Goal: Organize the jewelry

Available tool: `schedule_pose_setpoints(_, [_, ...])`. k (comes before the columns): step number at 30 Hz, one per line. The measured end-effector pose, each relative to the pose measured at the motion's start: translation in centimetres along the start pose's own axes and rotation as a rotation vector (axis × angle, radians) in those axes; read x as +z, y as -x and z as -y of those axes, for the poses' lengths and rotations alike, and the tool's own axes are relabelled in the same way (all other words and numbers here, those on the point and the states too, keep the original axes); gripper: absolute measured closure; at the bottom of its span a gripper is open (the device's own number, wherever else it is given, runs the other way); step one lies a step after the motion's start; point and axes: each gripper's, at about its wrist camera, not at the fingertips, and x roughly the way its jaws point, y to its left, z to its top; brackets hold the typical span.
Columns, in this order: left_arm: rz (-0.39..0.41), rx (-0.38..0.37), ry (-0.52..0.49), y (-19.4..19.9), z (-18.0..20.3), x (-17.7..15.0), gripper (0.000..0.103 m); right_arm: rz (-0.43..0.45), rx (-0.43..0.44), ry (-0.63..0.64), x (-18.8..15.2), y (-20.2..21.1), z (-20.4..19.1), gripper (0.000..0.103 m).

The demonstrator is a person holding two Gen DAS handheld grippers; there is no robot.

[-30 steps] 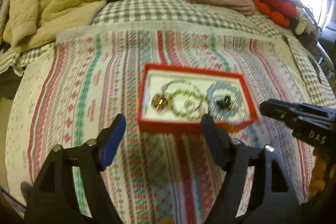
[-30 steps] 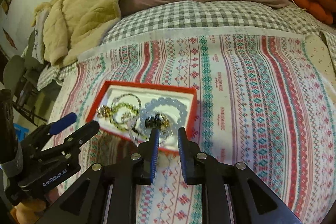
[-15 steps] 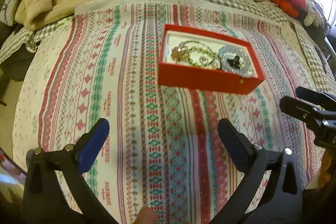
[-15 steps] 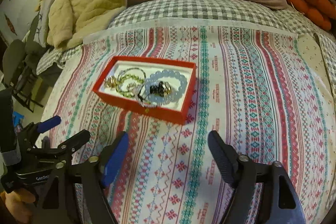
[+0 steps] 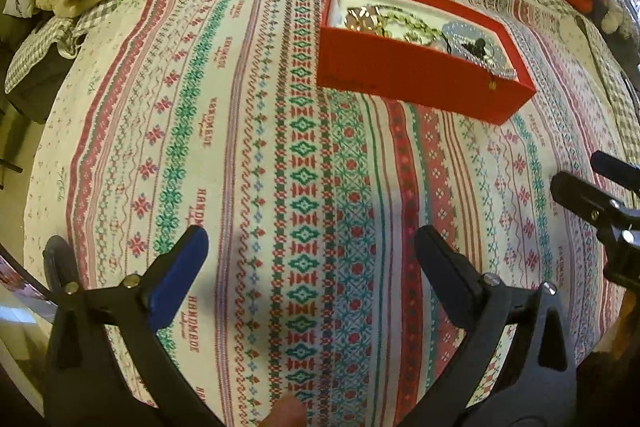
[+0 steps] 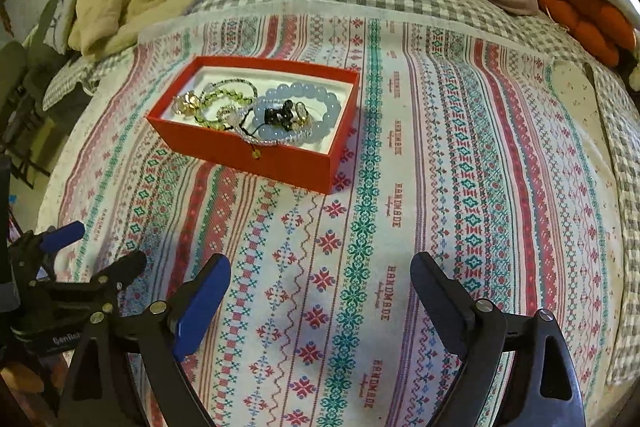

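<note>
Both grippers withdrawn; cloth [image 6: 392,203] reads "HANDMADE".

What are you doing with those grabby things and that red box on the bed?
A person holds a two-finger tool in each hand and is sorting jewelry. The left tool and the right tool are both open and empty, hovering over the patterned cloth, apart from the red box. Inside the box lie a pale blue bead bracelet, a green bead strand and a gold piece. One thin strand with a gold bead hangs over the box's front wall.
</note>
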Motion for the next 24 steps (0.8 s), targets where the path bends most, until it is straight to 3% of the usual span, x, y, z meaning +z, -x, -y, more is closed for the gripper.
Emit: schedule_pose_setpoints(24, [0.013, 0.002, -0.009, 0.1, 0.5, 0.2, 0.001, -0.042, -0.021, 0.014, -0.2, -1.4, -0.3, 0.011])
